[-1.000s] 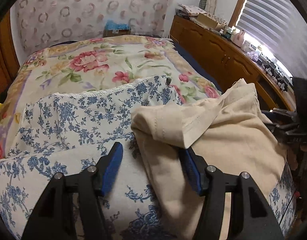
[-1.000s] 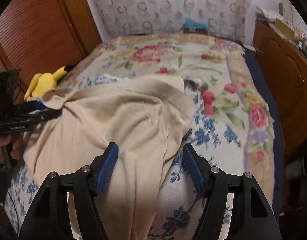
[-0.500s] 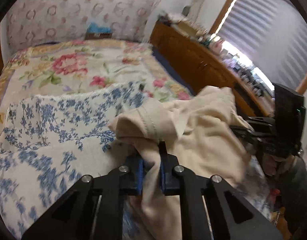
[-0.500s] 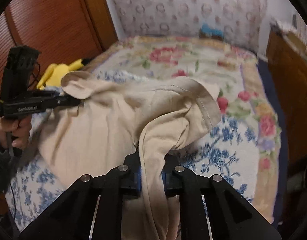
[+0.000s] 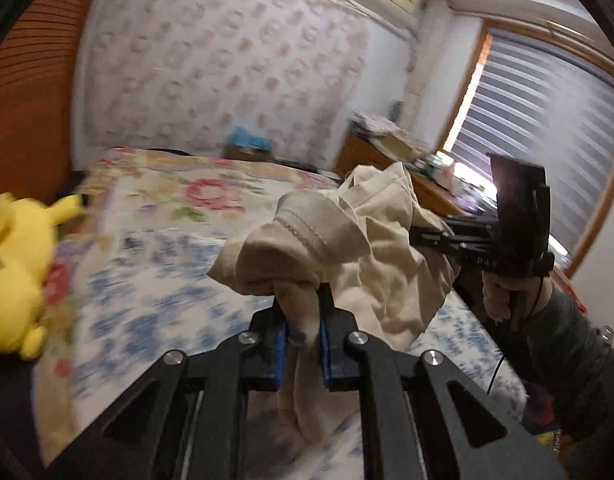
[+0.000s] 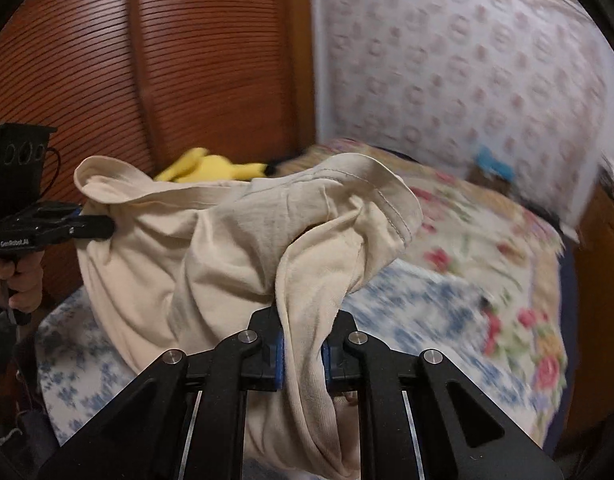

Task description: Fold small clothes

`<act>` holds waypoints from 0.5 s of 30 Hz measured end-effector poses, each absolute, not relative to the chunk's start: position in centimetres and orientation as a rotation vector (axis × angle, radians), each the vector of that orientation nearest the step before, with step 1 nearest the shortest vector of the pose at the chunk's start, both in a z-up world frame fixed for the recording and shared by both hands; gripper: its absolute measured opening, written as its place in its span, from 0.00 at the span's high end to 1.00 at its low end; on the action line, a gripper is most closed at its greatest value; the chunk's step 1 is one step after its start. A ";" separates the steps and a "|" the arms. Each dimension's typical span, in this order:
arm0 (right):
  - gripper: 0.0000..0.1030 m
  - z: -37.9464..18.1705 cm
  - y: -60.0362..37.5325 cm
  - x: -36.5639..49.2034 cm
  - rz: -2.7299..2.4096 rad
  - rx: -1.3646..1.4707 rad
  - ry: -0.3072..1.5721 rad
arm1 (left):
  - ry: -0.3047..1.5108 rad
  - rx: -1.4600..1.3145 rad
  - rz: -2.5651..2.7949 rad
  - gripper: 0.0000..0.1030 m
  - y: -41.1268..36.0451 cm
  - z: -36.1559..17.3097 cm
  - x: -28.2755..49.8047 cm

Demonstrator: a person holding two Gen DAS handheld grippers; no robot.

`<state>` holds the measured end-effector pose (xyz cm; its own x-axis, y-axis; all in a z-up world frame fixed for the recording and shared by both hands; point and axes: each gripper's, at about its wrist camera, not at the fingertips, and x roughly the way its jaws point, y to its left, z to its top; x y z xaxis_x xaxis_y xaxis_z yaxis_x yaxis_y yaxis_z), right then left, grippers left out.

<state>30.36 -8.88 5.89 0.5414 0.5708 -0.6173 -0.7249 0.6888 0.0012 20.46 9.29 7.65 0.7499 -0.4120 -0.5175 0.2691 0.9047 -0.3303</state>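
Note:
A cream garment (image 5: 367, 248) (image 6: 211, 256) hangs in the air above the bed, stretched between both grippers. My left gripper (image 5: 303, 320) is shut on one bunched edge of it, cloth pinched between its blue pads. My right gripper (image 6: 303, 332) is shut on the other edge, with a hemmed fold draping over its fingers. In the left wrist view, the right gripper (image 5: 423, 236) reaches into the cloth from the right, held by a hand (image 5: 499, 296). The left gripper (image 6: 103, 226) bites the cloth at the left of the right wrist view.
Below lies a bed with a blue floral cloth (image 5: 155, 296) (image 6: 419, 312) over a flowered bedspread (image 5: 195, 196) (image 6: 487, 232). A yellow plush toy (image 5: 15, 264) (image 6: 211, 168) sits at the bed's left side. A wooden slatted door (image 6: 127, 60) stands left, a wooden dresser (image 5: 391, 160) right.
Both grippers closed on the cream garment's edges and lifted it off the bed. The views now tilt up toward the wall, and the plush toy has come into the left wrist view.

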 end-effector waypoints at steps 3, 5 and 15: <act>0.90 5.8 -2.4 30.7 0.861 -0.331 0.616 | 0.604 -0.276 -0.277 0.90 13.8 6.7 17.9; 0.90 5.5 1.6 31.2 0.907 -0.380 0.611 | 0.608 -0.308 -0.232 0.90 16.4 5.7 16.9; 0.90 -0.9 18.0 36.8 1.019 -0.603 0.687 | 0.733 -0.432 -0.054 0.90 23.2 -3.8 17.6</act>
<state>36.84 17.95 -0.87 0.3560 0.5527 -0.7535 -0.9059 0.4021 -0.1331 17.62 23.25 -3.81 0.7459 -0.1962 -0.6365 -0.1014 0.9110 -0.3997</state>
